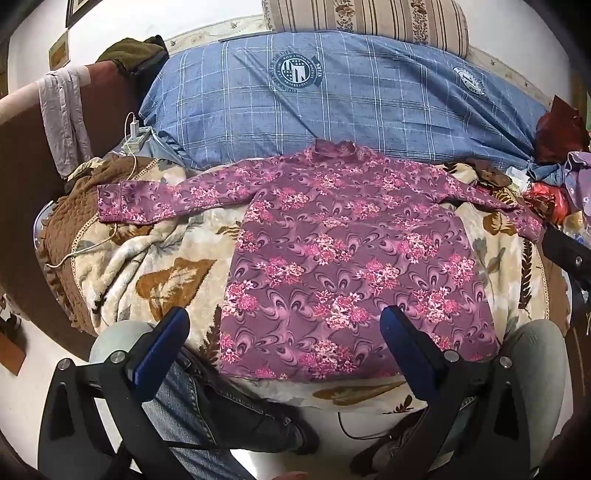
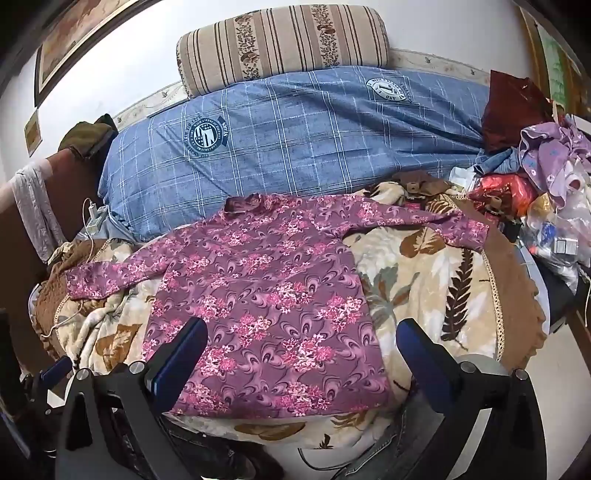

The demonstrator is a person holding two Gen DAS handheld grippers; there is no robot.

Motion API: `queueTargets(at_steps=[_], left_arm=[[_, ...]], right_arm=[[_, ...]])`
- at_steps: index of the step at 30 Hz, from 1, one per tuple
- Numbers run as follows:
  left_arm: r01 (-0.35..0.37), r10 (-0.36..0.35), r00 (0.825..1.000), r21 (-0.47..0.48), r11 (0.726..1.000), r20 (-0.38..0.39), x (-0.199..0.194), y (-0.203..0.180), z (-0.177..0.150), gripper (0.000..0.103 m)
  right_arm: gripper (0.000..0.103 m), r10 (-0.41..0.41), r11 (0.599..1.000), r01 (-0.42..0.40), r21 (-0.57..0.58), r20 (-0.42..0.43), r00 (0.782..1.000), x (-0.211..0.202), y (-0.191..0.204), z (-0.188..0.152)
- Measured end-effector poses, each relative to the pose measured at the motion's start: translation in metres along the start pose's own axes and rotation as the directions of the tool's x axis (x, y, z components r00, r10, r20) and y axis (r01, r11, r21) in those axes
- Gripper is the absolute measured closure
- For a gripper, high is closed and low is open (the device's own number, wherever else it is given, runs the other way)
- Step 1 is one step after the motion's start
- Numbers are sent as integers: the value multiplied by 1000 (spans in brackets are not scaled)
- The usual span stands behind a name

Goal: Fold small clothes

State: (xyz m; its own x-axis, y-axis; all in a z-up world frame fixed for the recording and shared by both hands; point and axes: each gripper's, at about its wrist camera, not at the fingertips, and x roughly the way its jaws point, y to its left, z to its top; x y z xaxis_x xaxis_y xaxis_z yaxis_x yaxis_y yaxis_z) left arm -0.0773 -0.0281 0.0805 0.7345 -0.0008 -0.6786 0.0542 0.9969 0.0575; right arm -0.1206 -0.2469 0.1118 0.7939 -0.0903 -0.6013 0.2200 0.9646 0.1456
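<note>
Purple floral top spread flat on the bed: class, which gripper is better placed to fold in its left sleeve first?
Probably the left gripper: open and empty, nearer the left sleeve of the purple floral top.

A bed point(image 2: 443, 280) is covered by a leaf-patterned blanket point(image 2: 406, 266). A blue checked quilt point(image 2: 295, 147) and striped bolster point(image 2: 280, 40) are set against a white wall point(image 2: 443, 22). Framed pictures point(image 2: 70, 44) are hung there.

Cluttered bed with bedding and odds and ends.
Blue checked quilt point(image 1: 332, 107) under striped cushion point(image 2: 284, 44); leaf-patterned blanket point(image 2: 424, 266) in front; white charger point(image 1: 132, 130) left; heaped clothes point(image 2: 554, 155) right.
</note>
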Motion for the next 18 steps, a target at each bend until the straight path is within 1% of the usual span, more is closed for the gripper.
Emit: queueTargets(at_steps=[5, 12, 18], left_arm=[[21, -21, 1000, -4, 1000, -16, 1, -2, -4, 0], [16, -16, 1000, -9, 1000, -20, 2, -4, -7, 0], [14, -14, 1000, -7, 1000, -24, 2, -4, -10, 0]], right_arm=[[0, 7, 1000, -6, 11, -6, 1000, -3, -2, -1], [0, 4, 1000, -4, 22, -8, 1000, 5, -2, -4], [0, 4, 999, -4, 34, -5, 1000, 1, -4, -2]])
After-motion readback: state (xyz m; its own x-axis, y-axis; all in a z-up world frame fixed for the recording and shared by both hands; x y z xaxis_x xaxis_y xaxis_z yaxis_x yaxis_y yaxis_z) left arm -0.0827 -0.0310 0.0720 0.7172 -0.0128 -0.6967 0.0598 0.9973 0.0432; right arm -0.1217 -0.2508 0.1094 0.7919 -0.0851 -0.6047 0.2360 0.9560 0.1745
